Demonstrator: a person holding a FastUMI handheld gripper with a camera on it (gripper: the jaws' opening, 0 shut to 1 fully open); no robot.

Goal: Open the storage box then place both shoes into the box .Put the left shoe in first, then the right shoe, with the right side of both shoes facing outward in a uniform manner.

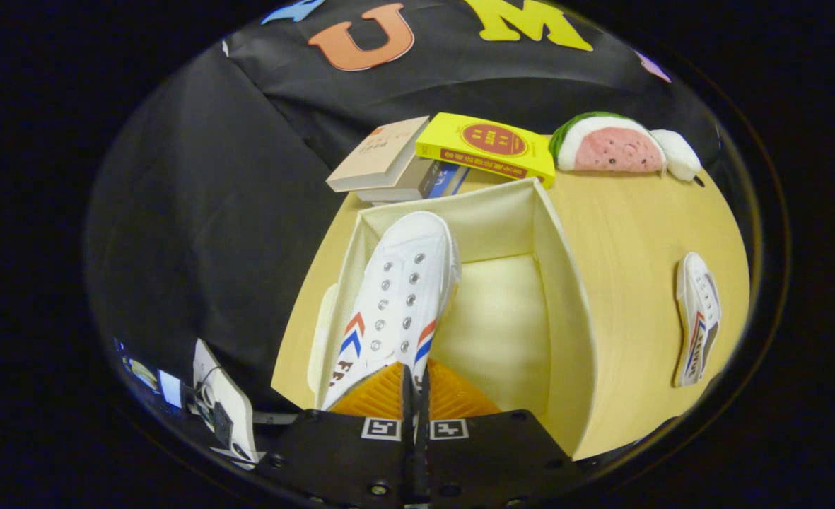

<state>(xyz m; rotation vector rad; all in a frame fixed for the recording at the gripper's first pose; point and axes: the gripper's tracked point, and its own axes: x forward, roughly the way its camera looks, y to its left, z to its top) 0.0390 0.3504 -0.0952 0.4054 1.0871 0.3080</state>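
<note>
The heel of the white shoe (397, 297) is hidden behind the gripper (415, 396), whose closed fingers pinch it. Beyond the storage box (565, 311), at 12 o'clock, a blue book (452, 180) lies mostly covered by the yellow book (488, 147); cover lettering is too small to read.

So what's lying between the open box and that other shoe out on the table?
Nothing: in the gripper view, bare table separates the box from the second shoe.

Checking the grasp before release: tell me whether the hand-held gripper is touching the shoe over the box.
Touching. In the gripper view the hand-held gripper has both fingers pinched on the heel end of the white shoe, which hangs toe-first into the open storage box.
</note>
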